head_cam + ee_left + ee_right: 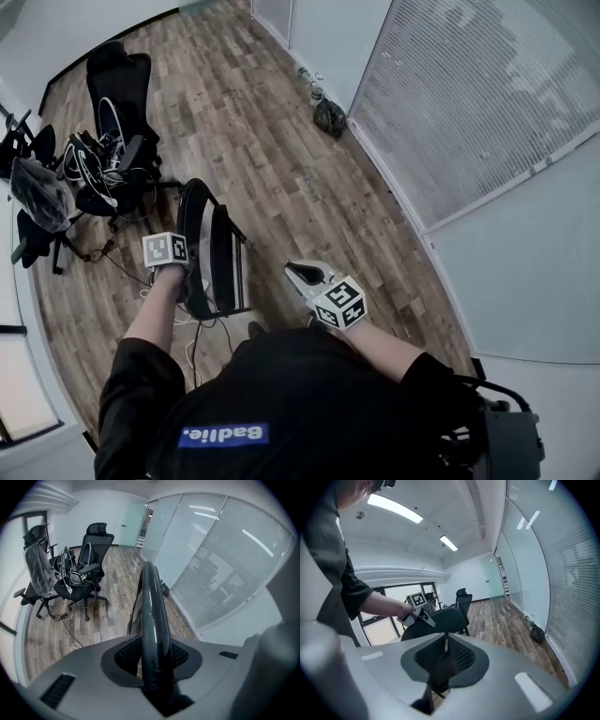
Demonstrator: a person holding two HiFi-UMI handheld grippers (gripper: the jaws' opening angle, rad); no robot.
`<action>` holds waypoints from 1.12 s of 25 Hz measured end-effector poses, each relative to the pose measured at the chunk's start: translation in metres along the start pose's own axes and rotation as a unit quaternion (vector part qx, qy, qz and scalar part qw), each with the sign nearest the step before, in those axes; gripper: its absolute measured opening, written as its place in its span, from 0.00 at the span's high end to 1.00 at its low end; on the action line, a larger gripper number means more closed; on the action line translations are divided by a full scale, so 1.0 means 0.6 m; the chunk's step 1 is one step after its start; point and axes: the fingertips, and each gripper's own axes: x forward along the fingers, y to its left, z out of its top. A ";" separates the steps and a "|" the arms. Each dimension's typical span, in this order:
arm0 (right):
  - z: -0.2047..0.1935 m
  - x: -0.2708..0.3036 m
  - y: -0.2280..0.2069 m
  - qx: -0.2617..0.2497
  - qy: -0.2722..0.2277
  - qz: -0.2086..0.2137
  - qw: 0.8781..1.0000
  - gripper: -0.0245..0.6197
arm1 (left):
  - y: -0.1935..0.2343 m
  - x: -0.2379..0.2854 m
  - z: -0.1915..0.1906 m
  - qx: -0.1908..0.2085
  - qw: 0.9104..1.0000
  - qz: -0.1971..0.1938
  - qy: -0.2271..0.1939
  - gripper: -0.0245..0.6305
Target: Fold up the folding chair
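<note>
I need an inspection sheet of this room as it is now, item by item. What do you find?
Surface: wooden floor.
Job's things: folding chair standing, apparently nearly folded.
Clutter: office chairs at left; dark bag by the wall.
Grippers: left tool shut on the chair's top edge; right tool shut, empty, apart from it.
Cables: bundle on one office chair; loose cable on floor.
Surroundings: glass wall with blinds.

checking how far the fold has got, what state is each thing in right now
folding chair: looks folded nearly flat, standing upright
left gripper: shut on the folding chair's top rim
right gripper: shut, nothing between its jaws, off the chair
office chair: upright, cables piled on its seat
</note>
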 end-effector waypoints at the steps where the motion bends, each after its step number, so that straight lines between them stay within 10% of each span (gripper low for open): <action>1: 0.016 -0.010 0.002 -0.004 -0.011 -0.001 1.000 0.93 | -0.002 -0.002 0.002 0.000 1.000 0.001 0.000 0.79; 16: 0.174 -0.131 -0.002 -0.054 -0.153 0.005 0.987 0.96 | 0.005 -0.004 -0.004 0.034 0.999 0.039 0.006 0.81; 28: 0.173 -0.137 -0.004 -0.048 -0.159 0.009 0.986 0.96 | 0.016 0.004 -0.005 0.034 0.999 0.040 0.009 0.81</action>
